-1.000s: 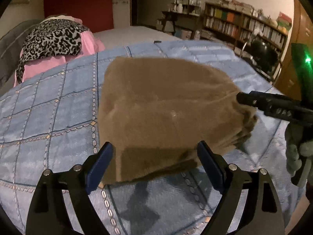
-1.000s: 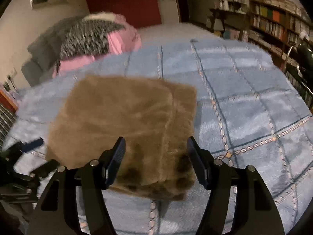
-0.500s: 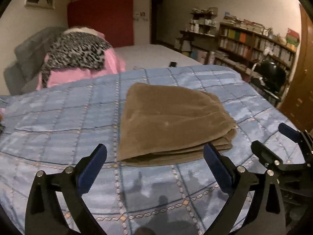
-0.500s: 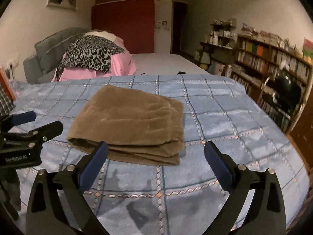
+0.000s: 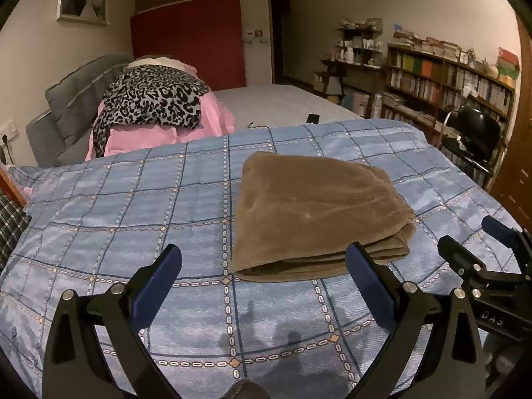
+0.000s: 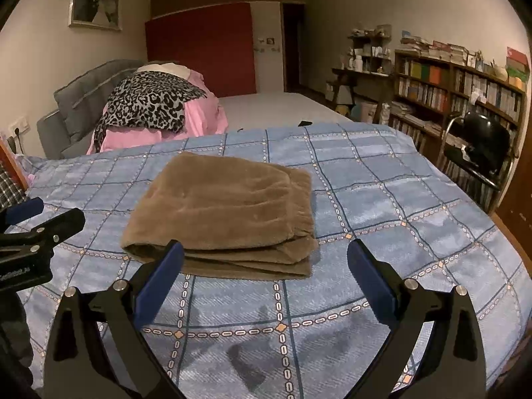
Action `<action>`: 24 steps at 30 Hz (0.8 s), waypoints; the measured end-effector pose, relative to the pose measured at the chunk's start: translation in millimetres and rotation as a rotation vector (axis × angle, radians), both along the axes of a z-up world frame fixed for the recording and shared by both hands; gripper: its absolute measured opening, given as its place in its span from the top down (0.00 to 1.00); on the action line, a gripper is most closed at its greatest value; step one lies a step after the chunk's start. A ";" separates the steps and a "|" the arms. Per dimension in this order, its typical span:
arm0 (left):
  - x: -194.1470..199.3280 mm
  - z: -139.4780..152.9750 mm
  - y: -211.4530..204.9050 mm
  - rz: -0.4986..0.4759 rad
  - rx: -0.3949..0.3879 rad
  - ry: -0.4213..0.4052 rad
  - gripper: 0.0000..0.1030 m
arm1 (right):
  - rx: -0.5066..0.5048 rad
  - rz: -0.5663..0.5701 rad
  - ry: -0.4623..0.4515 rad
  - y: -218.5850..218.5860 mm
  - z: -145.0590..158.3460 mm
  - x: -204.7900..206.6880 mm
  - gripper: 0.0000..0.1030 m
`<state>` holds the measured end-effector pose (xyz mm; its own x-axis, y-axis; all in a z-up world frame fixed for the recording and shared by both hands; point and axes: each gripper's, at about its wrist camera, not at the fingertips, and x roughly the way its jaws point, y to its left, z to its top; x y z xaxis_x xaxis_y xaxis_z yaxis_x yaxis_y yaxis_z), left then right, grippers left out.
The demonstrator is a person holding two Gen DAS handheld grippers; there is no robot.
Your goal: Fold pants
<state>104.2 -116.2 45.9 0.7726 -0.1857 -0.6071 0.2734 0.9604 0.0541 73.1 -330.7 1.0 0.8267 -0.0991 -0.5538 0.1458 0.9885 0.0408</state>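
Note:
Brown fleece pants (image 5: pixel 319 212) (image 6: pixel 222 212) lie folded into a thick, flat rectangle on the blue checked bedspread (image 5: pixel 133 219) (image 6: pixel 399 206). My left gripper (image 5: pixel 266 276) hovers above the cover just short of the pile's near edge, its jaws wide open and empty. My right gripper (image 6: pixel 266 272) also stands open and empty, a little back from the pile's near edge. Each gripper shows in the other's view: the right one (image 5: pixel 478 242) at the right border, the left one (image 6: pixel 43 216) at the left border. Neither touches the pants.
A pink heap under a leopard-print cloth (image 5: pixel 153 106) and a grey cushion (image 5: pixel 69 99) lie at the far left of the bed. A phone (image 5: pixel 313 118) rests on the white sheet beyond. Bookshelves (image 5: pixel 445 83) and a black chair (image 5: pixel 478 136) stand along the right.
Both grippers opened wide, let go of the folded pants and drew back and up from the pile. In the last half second they have kept still.

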 end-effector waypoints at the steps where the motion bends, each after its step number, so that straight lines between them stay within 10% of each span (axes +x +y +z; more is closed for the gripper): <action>1: 0.5 -0.4 -0.5 0.000 0.003 0.000 0.05 | -0.003 0.002 0.000 1.1 0.4 0.3 0.03; 24: 9.1 -12.9 -12.4 -0.023 0.038 0.011 0.05 | 0.023 0.011 0.014 4.3 -6.8 10.7 0.03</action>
<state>113.3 -128.6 33.1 0.7616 -0.1804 -0.6224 0.2964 0.9511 0.0871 83.8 -326.5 -5.8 0.8198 -0.0777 -0.5673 0.1361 0.9888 0.0613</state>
